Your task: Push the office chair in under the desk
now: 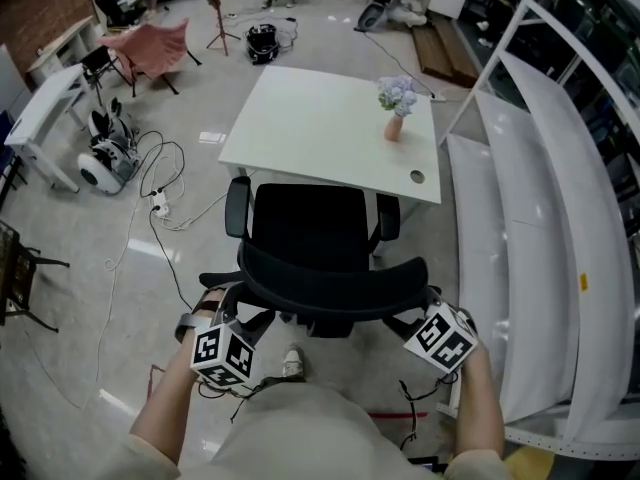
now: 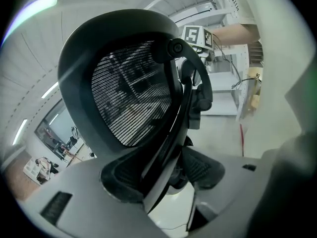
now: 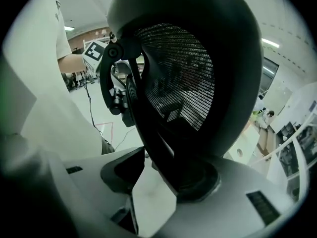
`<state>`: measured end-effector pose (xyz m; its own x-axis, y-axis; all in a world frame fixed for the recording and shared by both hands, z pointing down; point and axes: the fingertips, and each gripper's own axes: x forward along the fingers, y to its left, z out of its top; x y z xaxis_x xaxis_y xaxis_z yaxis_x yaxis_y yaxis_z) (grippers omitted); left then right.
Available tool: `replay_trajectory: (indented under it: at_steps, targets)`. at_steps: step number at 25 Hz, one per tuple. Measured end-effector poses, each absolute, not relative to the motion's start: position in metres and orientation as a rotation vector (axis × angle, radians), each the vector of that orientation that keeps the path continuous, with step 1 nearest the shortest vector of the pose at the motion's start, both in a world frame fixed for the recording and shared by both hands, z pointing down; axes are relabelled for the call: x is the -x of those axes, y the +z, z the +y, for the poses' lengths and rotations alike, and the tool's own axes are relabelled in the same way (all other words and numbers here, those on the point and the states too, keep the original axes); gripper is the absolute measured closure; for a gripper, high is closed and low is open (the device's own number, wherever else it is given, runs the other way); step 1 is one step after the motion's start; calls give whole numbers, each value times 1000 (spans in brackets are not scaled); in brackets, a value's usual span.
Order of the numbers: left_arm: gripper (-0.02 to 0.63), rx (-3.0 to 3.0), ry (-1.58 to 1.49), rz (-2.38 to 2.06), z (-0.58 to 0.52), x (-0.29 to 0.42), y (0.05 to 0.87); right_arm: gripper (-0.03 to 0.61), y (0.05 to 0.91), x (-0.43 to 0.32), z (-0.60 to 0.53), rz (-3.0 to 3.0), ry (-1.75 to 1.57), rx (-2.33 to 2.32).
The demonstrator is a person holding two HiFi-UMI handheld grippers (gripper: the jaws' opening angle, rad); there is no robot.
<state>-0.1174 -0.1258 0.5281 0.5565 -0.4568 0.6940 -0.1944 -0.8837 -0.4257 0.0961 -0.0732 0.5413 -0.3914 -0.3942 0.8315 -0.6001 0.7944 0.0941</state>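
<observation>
Chair: the chair [image 1: 330,238] is parked facing the desk [image 1: 320,128], its seat front at the near edge; the backrest [image 1: 335,283] is well out towards the person.
Left tool: the left tool [image 2: 166,177] is closed partway on the left rim of the backrest, and both pads appear to be pressed against it.
Right tool: the right tool [image 3: 158,177] is set around the right rim with its jaws apart; the rim is laid against one pad and a slit of floor is seen beside the other, so no clamp is judged to be made yet.
Stage: the push is judged to be barely begun, with most of the seat not yet under the desk.
Risk, skew: if force is carried by the left side alone, the chair may be swung on its castors and driven off line.
Risk, slip: the rim is curved and smooth, so a loose right hold may be lost.
Risk, armrests: the armrests [image 1: 236,208] may be stopped by the desk edge; their height against it cannot be told.
Risk, vase: the vase [image 1: 394,128] may be toppled by a hard knock.
Risk, cable: the castors may be caught by the cable [image 1: 415,398] lying beside the base.
</observation>
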Motion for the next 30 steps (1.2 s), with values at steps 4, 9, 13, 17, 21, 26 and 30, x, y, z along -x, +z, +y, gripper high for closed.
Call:
replay_trajectory:
  at_steps: [4, 9, 13, 17, 21, 26, 30]
  targets:
    - [360, 2488, -1223, 504, -121, 119, 527, 390, 538, -92, -60, -2060, 299, -754]
    - [359, 2485, -1208, 483, -121, 116, 527, 393, 538, -94, -58, -2076, 322, -751]
    - [358, 2489, -1208, 455, -129, 117, 527, 391, 536, -91, -60, -2098, 337, -777]
    - [354, 2493, -1198, 433, -140, 116, 526, 391, 533, -90, -65, -2102, 336, -823]
    - [354, 2486, -1193, 416, -156, 110, 525, 390, 533, -96, -80, -2095, 337, -837]
    - [356, 2472, -1161, 391, -189, 95, 527, 387, 534, -110, -109, -2079, 328, -878]
    - [354, 2468, -1157, 373, -218, 94, 528, 385, 535, -110, -134, -2080, 315, -905]
